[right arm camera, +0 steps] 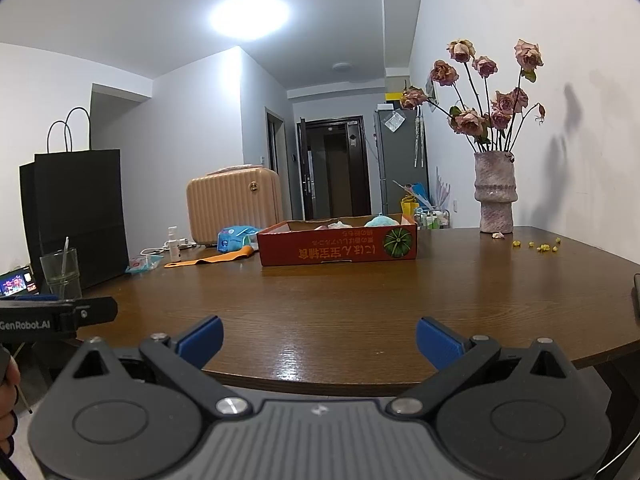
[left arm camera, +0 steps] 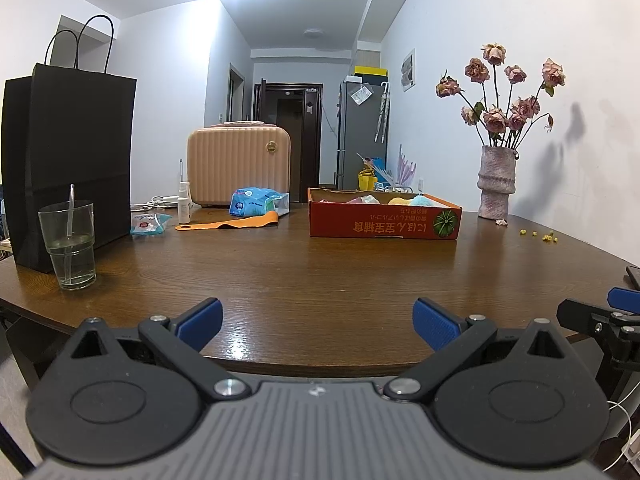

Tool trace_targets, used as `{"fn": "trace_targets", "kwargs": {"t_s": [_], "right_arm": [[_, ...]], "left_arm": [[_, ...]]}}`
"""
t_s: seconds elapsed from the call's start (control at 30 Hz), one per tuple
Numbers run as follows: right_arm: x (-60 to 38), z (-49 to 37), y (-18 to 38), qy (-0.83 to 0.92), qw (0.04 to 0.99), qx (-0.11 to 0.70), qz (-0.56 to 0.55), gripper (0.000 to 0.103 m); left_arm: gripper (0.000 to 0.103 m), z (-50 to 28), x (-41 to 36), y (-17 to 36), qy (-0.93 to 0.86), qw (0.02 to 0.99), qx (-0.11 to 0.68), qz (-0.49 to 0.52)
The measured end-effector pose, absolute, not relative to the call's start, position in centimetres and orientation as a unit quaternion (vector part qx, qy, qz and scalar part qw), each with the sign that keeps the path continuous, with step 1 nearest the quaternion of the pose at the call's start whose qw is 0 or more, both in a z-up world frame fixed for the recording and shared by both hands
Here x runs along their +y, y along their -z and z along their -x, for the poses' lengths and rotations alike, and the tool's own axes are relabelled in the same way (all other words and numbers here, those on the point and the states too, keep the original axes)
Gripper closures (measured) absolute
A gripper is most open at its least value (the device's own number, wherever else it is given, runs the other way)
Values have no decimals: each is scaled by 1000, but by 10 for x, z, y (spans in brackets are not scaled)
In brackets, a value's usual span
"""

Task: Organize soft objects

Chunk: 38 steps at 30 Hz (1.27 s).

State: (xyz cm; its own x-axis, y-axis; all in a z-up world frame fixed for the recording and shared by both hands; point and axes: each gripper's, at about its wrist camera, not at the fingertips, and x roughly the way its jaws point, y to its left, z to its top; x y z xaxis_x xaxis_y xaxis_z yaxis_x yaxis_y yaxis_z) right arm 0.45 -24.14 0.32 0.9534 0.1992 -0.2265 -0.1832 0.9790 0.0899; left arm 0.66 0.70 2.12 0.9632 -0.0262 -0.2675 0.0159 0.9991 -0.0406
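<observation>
Both tongs, left gripper (left arm camera: 318, 322) and right gripper (right arm camera: 320, 340), gape wide, empty; plush toys (left arm camera: 400, 200) in the cardboard box (left arm camera: 384, 226) look light, squashy: pinch mid-body.

A black paper bag (left arm camera: 68, 160) stood at the left of the table (left arm camera: 320, 272), with a glass (left arm camera: 72, 244) of water just in front of it. A beige case (left arm camera: 239, 164) stood further back, a spray bottle (left arm camera: 184, 200) and an orange strap (left arm camera: 228, 223) near it. A vase (left arm camera: 496, 184) of dried roses (left arm camera: 504, 96) stood by the right wall, yellow bits (left arm camera: 538, 235) scattered nearby.
</observation>
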Motion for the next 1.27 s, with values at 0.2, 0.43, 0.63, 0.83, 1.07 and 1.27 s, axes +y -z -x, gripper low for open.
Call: {"fn": "trace_targets", "kwargs": {"t_s": [0.2, 0.43, 0.63, 0.83, 1.07, 1.27], "right_arm": [[-242, -5, -2, -97, 987, 119, -35, 0], [-242, -5, -2, -97, 987, 120, -35, 0], [-242, -6, -2, -98, 987, 120, -35, 0], [-242, -6, -2, -98, 987, 119, -34, 0], [-242, -5, -2, -98, 988, 116, -32, 0], [-242, -3, -2, -97, 988, 114, -32, 0]], "left_arm": [[0, -6, 6, -21, 10, 991, 135, 19], [0, -7, 7, -21, 12, 991, 135, 18], [0, -6, 6, -21, 12, 991, 132, 17], [0, -6, 6, -21, 11, 991, 132, 16], [0, -4, 8, -22, 9, 992, 124, 16], [0, -4, 7, -22, 15, 992, 124, 16]]}}
